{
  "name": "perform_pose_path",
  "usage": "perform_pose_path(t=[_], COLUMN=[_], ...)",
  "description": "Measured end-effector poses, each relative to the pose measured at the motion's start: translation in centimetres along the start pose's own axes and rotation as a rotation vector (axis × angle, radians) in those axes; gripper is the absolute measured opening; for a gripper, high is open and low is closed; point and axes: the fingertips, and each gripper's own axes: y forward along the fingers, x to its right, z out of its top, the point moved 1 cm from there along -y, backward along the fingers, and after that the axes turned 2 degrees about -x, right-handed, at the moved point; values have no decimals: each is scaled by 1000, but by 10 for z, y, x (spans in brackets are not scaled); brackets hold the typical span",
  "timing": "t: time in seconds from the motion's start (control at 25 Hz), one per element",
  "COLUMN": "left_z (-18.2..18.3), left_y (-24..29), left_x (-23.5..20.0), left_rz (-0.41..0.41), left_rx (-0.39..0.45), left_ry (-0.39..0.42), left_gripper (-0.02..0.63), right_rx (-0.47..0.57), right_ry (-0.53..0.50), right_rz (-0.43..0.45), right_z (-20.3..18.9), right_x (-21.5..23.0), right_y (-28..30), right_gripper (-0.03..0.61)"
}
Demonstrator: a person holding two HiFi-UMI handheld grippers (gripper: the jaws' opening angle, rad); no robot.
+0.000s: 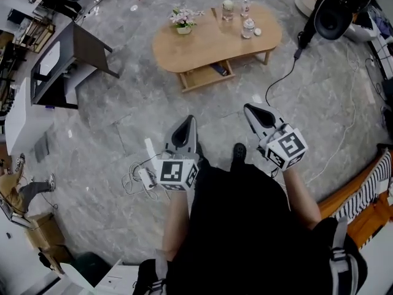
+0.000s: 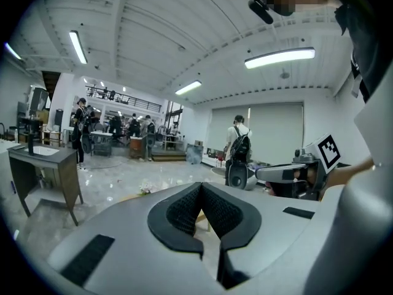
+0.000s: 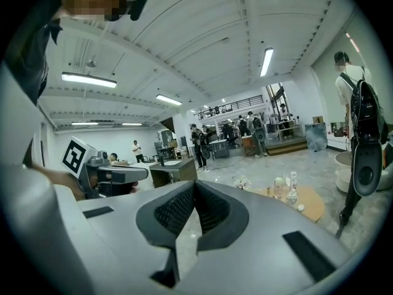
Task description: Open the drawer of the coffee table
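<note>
The oval wooden coffee table [image 1: 202,48] stands on the grey floor well ahead of me. Its low drawer [image 1: 206,77] shows under the top on the near side. The table also shows in the right gripper view [image 3: 310,203]. My left gripper [image 1: 188,121] and right gripper [image 1: 249,108] are held side by side in the air, pointing toward the table and far short of it. Both are shut with nothing between the jaws, as the left gripper view [image 2: 200,186] and the right gripper view [image 3: 194,183] confirm.
A flower pot [image 1: 183,20] and three bottles [image 1: 247,27] stand on the tabletop. A grey desk [image 1: 64,63] is at the left and a black speaker on a stand [image 1: 334,14] at the right, its cable [image 1: 279,82] trailing over the floor. A power strip [image 1: 146,176] lies by my left foot.
</note>
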Motion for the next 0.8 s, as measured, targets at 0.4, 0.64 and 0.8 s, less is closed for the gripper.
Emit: perform_pose_path(t=[0.4,0.64,0.8], left_z=[-16,-18,-17], left_y=[-7,-15,-16], left_x=[71,82,84], left_rz=[72,75,87], left_rx=[7,9,19], left_ry=[-48,-31,-25], left_gripper=[14,14,14], right_rx=[-57,-35,-39], right_ry=[-66,-41,-39], right_rz=[98,80,80], right_z=[-19,-20,-23], right_x=[15,19,19], right_y=[-46,-59,-63], right_gripper=[12,12,12])
